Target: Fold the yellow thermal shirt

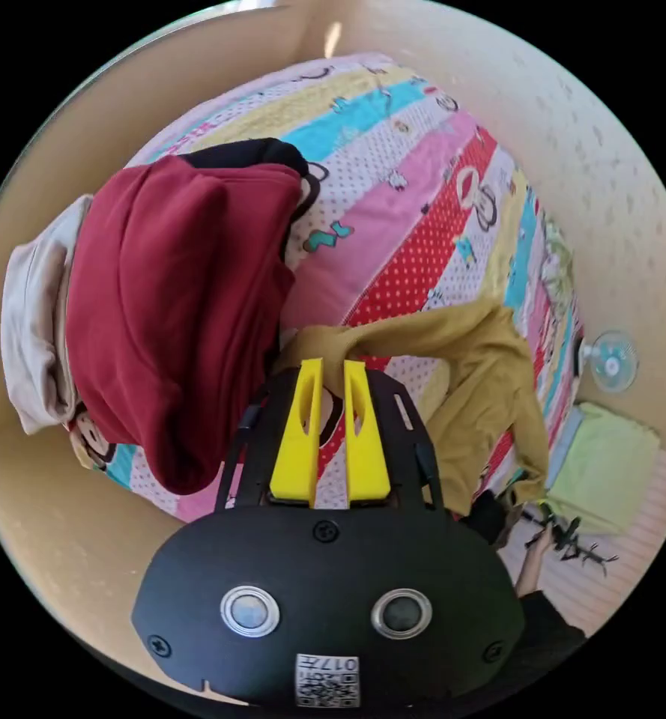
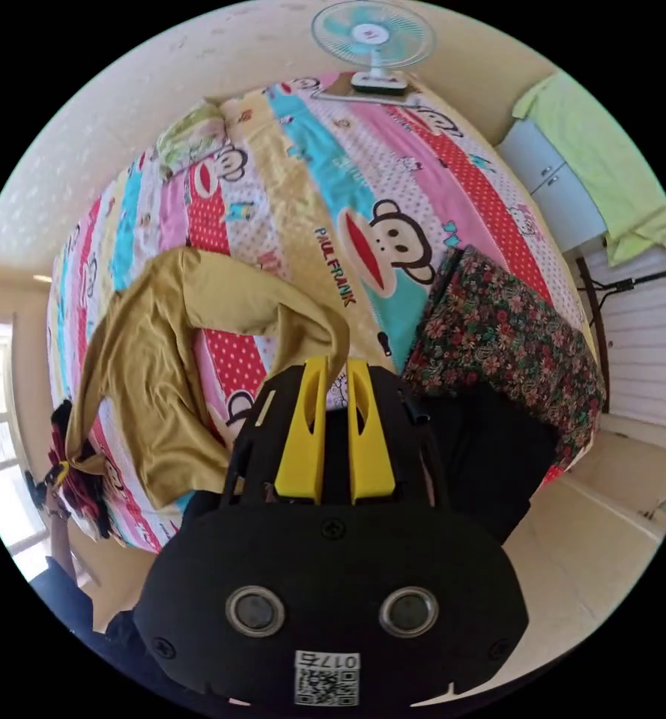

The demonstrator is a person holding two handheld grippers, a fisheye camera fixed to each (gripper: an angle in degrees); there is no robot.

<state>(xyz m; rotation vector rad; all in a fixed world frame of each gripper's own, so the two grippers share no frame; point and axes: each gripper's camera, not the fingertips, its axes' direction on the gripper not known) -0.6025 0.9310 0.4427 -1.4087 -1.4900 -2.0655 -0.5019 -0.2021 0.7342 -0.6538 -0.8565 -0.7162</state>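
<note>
Yellow thermal shirt (image 2: 153,374) lies partly lifted over the striped cartoon bedsheet (image 2: 422,157), strung between the two claws, with a heap of dark red clothing (image 1: 168,314) beside it. By the look of it the garment is being raised and spread, with no fold made yet; next it wants pulling taut and laying flat. Left gripper (image 1: 333,371) has its yellow jaws nearly together, clenched on a bunched edge. Right gripper (image 2: 336,367) likewise pinches a sleeve end.
</note>
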